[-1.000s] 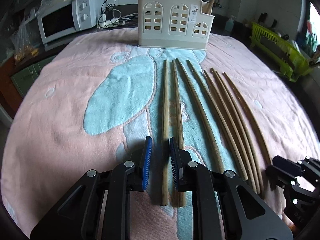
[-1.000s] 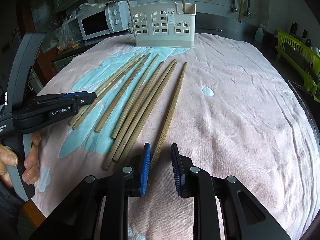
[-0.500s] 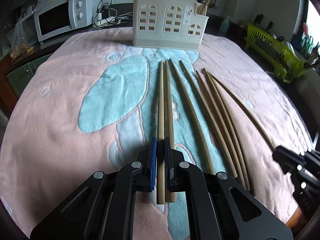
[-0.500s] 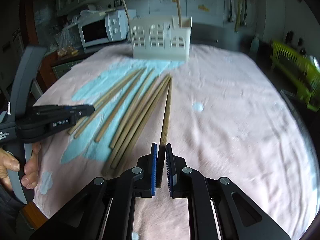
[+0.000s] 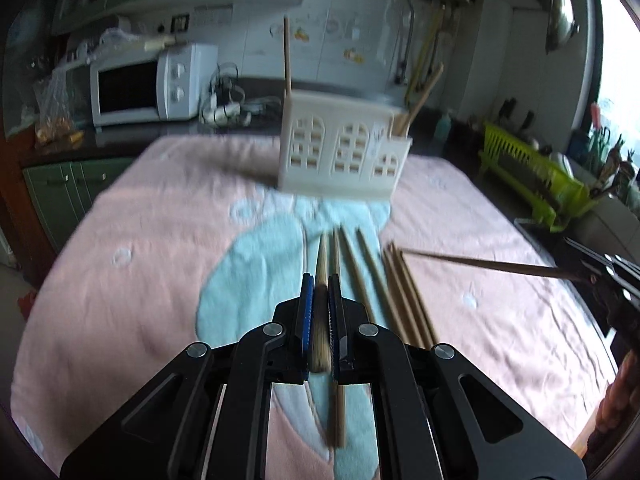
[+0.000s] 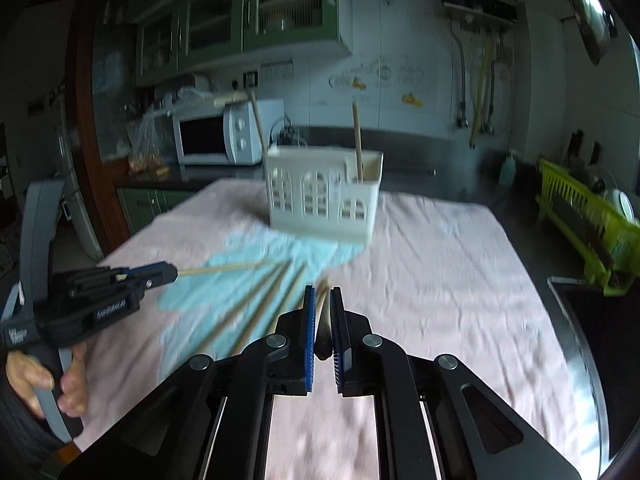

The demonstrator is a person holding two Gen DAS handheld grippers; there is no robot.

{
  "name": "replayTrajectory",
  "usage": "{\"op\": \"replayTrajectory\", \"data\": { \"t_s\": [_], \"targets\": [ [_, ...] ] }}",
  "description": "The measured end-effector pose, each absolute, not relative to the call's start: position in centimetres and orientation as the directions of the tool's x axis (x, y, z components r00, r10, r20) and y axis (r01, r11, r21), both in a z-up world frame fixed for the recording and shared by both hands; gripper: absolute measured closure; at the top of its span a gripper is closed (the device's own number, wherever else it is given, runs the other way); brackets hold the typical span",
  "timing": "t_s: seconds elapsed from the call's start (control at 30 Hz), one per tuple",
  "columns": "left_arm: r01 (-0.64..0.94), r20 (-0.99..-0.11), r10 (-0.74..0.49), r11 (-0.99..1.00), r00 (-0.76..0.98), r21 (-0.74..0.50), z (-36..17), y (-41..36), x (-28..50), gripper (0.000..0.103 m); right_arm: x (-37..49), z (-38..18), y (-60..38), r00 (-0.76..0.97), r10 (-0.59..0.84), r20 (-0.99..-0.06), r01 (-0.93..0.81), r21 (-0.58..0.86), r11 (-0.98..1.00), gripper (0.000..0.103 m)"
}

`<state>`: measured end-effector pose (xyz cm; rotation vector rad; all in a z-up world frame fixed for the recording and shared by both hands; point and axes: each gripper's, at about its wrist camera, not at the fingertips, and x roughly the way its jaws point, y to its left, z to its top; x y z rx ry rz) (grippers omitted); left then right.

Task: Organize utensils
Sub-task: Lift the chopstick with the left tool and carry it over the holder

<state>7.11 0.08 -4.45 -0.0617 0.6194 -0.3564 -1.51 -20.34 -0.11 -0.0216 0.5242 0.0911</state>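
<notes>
Both tongs [image 5: 320, 300] [image 6: 323, 312] lifted 1 chopstick [image 5: 321, 280] each.

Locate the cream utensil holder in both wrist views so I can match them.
Left wrist: the cream utensil holder stands upper centre, at the far end of the pink towel, beyond the left gripper.
Right wrist: the holder stands centre, slightly left, above the right gripper.
Shared landmark: the white microwave, behind and left of the holder in both.
</notes>
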Motion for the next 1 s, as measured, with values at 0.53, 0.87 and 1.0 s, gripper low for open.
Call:
{"op": "replayTrajectory", "data": {
  "t_s": [0.53, 0.87, 1.0],
  "targets": [
    [0.325, -0.504, -0.346, 0.936, 0.791, -0.133, -1.1, -1.2, 10.6, 0.097, 4.9, 2.7, -23.4, 0.901, 0.146, -0.410, -0.114, 0.100, 0.988, 0.096],
    [0.348, -0.495, -0.388, 0.921, 0.778, -0.176, 0.6, -1.2, 12.6, 0.098, 6.5, 3.6, -23.9, 0.903, 0.170, -0.396, -0.139, 0.105, 0.985, 0.096],
    [0.368, -0.493, -0.411, 0.911, 0.767, -0.186, 2.3, -1.3, 13.6, 0.098, 7.4, 5.6, -24.5, 0.893, 0.195, -0.406, -0.161, 0.116, 0.980, 0.096]
  ]
}}
